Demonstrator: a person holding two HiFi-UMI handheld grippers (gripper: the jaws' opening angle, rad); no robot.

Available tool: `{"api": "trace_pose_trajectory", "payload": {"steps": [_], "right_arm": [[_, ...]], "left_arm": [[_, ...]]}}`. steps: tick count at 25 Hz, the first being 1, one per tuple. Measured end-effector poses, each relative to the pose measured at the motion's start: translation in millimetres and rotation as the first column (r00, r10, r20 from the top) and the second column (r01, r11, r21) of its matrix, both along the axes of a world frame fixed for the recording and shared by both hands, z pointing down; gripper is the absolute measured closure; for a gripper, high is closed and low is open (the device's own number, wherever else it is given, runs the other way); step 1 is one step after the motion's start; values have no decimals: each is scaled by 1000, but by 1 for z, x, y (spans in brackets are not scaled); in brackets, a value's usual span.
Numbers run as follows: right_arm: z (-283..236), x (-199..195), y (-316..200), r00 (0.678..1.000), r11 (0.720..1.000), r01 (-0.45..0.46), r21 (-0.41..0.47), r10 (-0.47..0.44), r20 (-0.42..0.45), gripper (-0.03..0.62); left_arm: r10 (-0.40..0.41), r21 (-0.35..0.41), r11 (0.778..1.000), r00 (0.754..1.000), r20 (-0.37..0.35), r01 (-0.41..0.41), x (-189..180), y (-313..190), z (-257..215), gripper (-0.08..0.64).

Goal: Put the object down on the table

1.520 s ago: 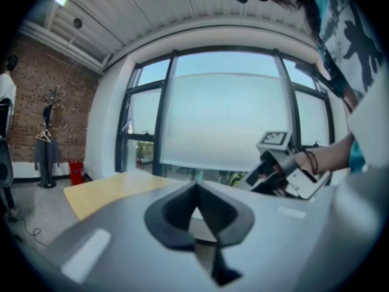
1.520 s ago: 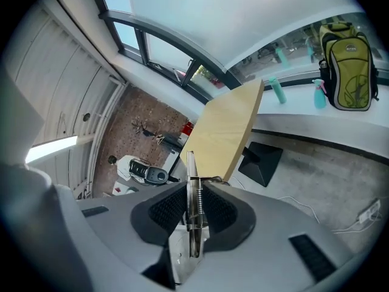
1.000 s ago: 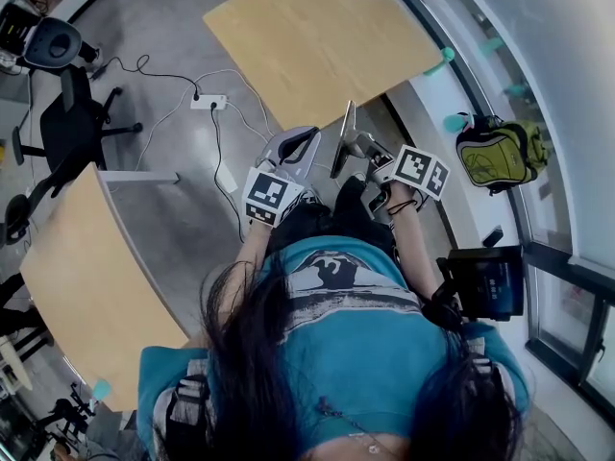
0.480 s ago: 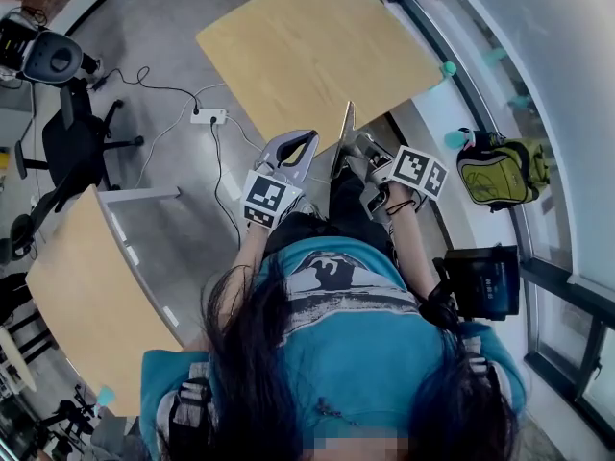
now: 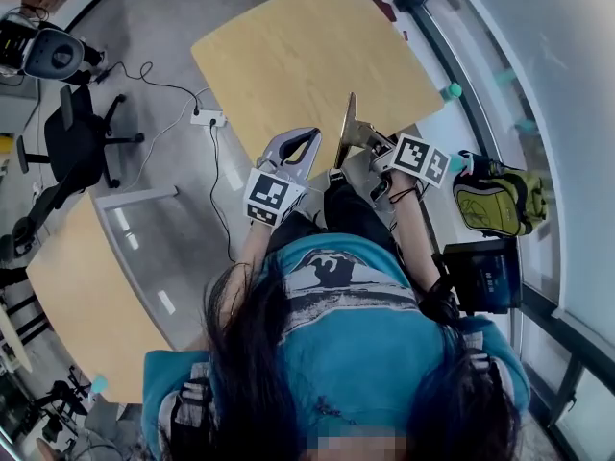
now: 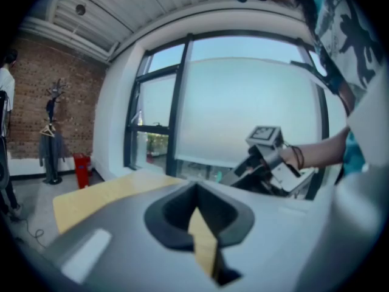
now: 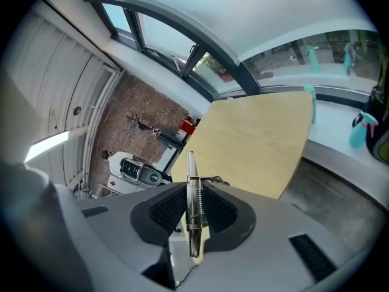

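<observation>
My right gripper [image 5: 360, 138] is shut on a thin flat board [image 5: 344, 131] held upright on its edge. In the right gripper view the board's edge and its metal spring clip [image 7: 192, 207] sit clamped between the ribbed pads of the right gripper [image 7: 192, 202]. The light wooden table [image 5: 307, 56] lies just ahead, and its near corner is under both grippers. My left gripper [image 5: 294, 148] hangs beside the board, its fingertips together and nothing in them. The left gripper view shows the left gripper [image 6: 196, 190], the table [image 6: 97, 193] beyond it and the right gripper [image 6: 258, 163] to the right.
A second wooden table [image 5: 86, 286] stands at the lower left. An office chair [image 5: 72, 133] and a power strip [image 5: 209, 118] with cables are on the floor to the left. A green backpack [image 5: 495, 195] and a black case [image 5: 485, 277] lie by the window on the right.
Both grippers have moved forward towards the table, and its near corner now lies under them. The board stays in the right gripper.
</observation>
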State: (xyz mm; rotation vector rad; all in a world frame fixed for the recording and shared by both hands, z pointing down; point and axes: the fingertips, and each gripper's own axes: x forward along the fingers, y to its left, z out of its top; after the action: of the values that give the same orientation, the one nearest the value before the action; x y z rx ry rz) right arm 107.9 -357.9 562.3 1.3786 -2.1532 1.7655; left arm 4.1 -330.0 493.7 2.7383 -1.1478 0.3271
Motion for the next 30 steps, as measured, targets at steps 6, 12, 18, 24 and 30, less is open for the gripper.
{"api": "trace_pose_trajectory", "payload": {"steps": [6,12,18,24,30], "right_arm": [[15,14,-75,996,997,78,-11,-78,-48,508],[40,1,-151,975,980,196,-31,-198,-97,508],[82,-11,-203,958,959,258,-116,-270,-98,508],[116,-25,-236,954,950,259,-178,-280,-105,508],[138,-33,-251,951,941,250,-228,-283,-127,508]], "left_arm": [[-48,-21,999,999,12,49,12,-43,5,558],[-146,-50,988,989,25,147,0,-71,10,558],[-216,-73,973,976,36,218,-11,-87,18,558],[-270,-82,959,962,44,273,-21,-91,24,558],[-302,-95,947,952,53,305,-30,-91,27,558]]}}
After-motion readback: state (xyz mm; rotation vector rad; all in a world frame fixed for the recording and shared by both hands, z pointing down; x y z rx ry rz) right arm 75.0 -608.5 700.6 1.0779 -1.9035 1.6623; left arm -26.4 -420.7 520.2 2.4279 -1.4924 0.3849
